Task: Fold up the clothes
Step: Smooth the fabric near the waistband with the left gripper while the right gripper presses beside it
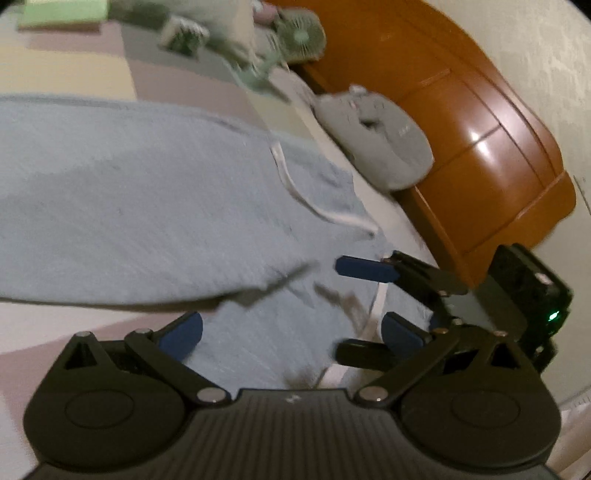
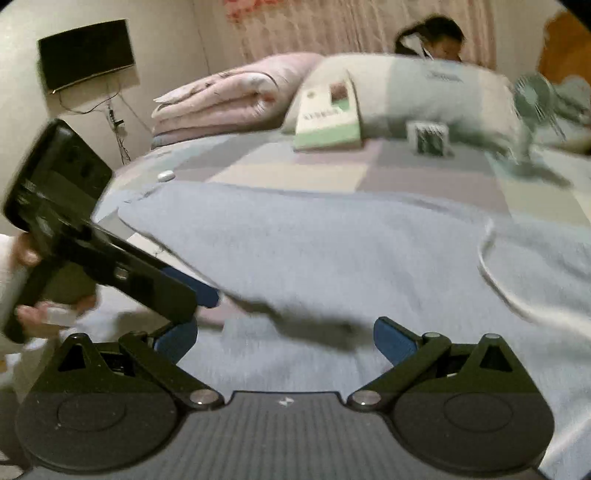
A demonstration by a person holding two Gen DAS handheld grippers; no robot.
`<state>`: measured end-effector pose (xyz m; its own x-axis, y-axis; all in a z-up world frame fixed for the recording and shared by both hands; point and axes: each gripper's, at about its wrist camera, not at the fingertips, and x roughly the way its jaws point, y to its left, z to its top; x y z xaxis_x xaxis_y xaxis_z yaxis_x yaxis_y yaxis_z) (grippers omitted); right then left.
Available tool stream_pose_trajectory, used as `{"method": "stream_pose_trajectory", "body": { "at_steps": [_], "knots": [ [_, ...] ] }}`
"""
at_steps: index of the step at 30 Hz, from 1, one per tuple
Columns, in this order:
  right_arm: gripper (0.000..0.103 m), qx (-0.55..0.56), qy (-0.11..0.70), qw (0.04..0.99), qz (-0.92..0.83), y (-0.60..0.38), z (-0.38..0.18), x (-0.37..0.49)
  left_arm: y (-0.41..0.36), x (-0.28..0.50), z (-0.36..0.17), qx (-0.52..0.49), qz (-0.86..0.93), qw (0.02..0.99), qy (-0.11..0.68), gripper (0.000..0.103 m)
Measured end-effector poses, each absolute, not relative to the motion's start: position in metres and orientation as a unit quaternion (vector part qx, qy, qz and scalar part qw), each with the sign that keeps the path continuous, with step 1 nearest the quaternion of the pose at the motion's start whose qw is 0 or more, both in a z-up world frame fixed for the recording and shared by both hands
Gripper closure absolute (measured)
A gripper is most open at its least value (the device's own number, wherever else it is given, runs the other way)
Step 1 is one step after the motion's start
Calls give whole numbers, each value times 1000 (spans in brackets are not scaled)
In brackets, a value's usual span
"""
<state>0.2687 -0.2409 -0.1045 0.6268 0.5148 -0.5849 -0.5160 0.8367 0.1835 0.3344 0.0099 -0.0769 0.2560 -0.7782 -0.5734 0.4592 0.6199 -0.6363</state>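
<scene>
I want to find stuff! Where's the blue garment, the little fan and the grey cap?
blue garment (image 2: 332, 251), right wrist view, middle of the cloth.
little fan (image 1: 301, 37), left wrist view, its round grille.
grey cap (image 1: 384, 144), left wrist view, its crown.

Bedroom in a private home. The setting showed a bed covered by a pastel patchwork bedspread (image 2: 295, 173), a curved glossy orange-brown wooden headboard (image 1: 461, 122), a folded pink quilt (image 2: 229, 99) and a long pale pillow (image 2: 424, 92). A small green desk fan (image 1: 301, 35) lay on the bed, and a dark wall-mounted screen (image 2: 86, 53) hung on the wall.
</scene>
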Motion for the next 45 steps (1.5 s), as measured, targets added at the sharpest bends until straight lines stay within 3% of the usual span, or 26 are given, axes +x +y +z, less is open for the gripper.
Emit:
{"method": "stream_pose_trajectory", "body": {
  "at_steps": [7,10,17,22,28,35,39,45],
  "knots": [
    [0,-10,389,869,307,-222,-133,303,32,332,-63,-168,-362,802,444,1],
    [0,-3,392,870,299,-236,-119,286,29,332,-65,-153,-338,815,445,1],
    [0,-38,377,900,217,-292,-104,215,-29,287,-61,15,-358,841,405,1],
    [0,-3,401,897,187,-311,-121,179,-75,242,-78,115,-416,820,377,1],
    [0,10,400,900,172,-306,-136,163,-59,250,-111,100,-405,811,410,1],
    [0,23,397,902,171,-311,-138,164,-3,250,-97,88,-330,828,444,1],
    [0,23,387,903,183,-303,-133,164,-1,222,-83,92,-338,840,415,1],
    [0,-23,393,898,198,-282,-144,160,11,198,-111,100,-293,842,441,1]
  ]
}}
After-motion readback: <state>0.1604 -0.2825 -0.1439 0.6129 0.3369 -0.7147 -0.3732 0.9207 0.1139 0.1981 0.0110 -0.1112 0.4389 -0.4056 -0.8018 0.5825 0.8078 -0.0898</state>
